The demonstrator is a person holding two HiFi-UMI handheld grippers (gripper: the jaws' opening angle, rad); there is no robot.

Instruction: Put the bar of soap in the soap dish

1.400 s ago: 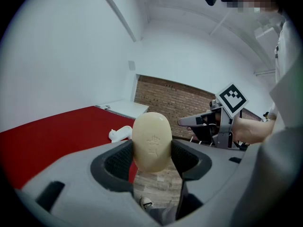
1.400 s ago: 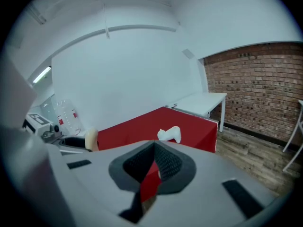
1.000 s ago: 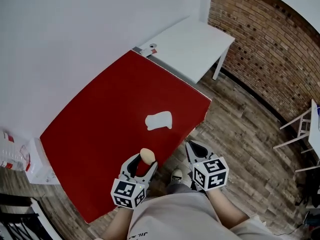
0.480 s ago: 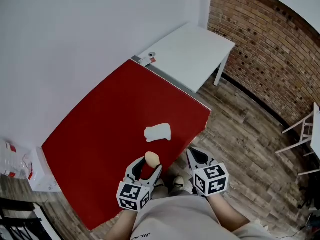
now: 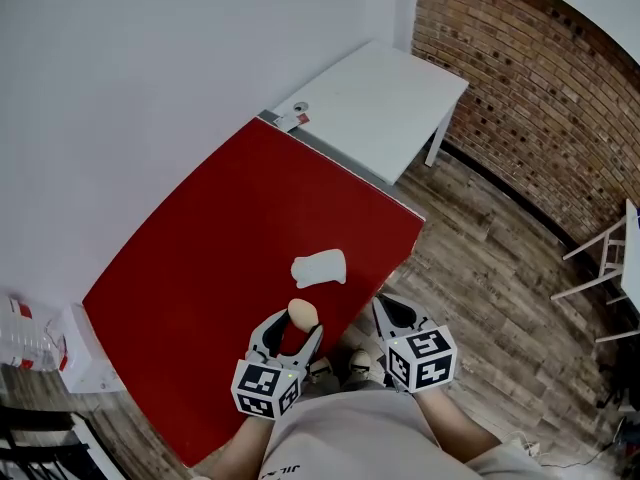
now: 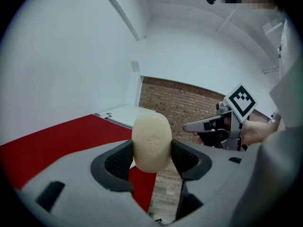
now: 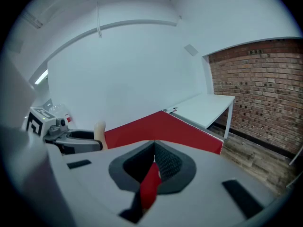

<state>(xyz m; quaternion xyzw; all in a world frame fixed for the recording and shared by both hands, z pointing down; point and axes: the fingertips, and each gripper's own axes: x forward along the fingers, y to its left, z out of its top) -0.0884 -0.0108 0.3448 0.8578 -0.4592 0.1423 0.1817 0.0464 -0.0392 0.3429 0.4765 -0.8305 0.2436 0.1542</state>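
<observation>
A cream oval bar of soap (image 5: 302,315) (image 6: 151,143) stands upright between the jaws of my left gripper (image 5: 291,330) (image 6: 152,156), which is shut on it above the near edge of the red table (image 5: 220,258). The white soap dish (image 5: 319,268) lies on the table a little beyond the soap. My right gripper (image 5: 393,311) (image 7: 154,163) hangs off the table's near right edge over the floor, shut with nothing in it. The soap (image 7: 99,130) also shows at the left of the right gripper view.
A white table (image 5: 385,93) adjoins the red table's far end, with a small object (image 5: 297,108) at its corner. A brick wall (image 5: 540,88) runs along the right. Wooden floor (image 5: 500,298) lies on the right. White chair (image 5: 605,258) at far right.
The left gripper with the soap has shifted slightly forward and right, toward the soap dish. The right gripper has stayed about where it was.
</observation>
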